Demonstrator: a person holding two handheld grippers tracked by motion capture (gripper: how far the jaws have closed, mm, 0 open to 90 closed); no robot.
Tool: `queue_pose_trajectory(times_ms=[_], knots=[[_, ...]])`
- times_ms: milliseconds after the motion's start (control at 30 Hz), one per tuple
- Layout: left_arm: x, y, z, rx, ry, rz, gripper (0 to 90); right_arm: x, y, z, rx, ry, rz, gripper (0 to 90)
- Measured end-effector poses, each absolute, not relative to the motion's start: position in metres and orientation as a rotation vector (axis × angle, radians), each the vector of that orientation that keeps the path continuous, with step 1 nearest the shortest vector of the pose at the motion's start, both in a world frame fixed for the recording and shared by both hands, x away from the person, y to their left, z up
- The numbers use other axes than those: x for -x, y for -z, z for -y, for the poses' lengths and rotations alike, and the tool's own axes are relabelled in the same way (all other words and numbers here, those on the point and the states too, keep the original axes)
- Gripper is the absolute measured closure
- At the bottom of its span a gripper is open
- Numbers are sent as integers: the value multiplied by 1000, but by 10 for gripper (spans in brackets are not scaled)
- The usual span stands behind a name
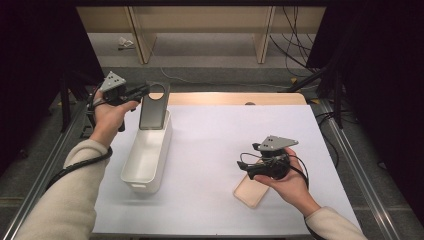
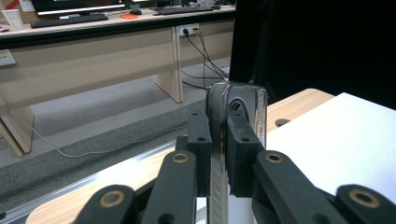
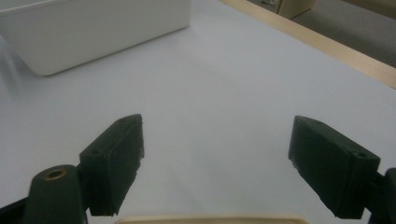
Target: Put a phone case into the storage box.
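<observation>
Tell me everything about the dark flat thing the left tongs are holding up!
The dark slab looks like a phone-shaped case: thin, glossy and dark grey, with rounded corners and a round hole near its top. It stands upright, its lower end down inside the far end of the white bin. The left tongs are shut on its thin edge near the top, one black pad on each face.

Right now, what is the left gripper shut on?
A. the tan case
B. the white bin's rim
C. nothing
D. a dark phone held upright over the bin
D: the left gripper clamps the dark phone on its edges, upright over the far end of the white bin.
</observation>
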State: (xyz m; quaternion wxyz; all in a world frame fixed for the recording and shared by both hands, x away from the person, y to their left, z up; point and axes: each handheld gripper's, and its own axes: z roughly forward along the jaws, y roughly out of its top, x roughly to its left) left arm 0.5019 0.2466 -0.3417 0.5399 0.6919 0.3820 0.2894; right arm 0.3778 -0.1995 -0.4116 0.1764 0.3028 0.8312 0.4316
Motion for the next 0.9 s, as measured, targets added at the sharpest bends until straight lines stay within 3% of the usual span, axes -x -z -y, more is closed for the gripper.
queue_pose_trajectory(times_ms=[900], knots=[[-513,345,-246,-1636,-684,-938,815,-378,411,200,-862,-1236,-2348,190]])
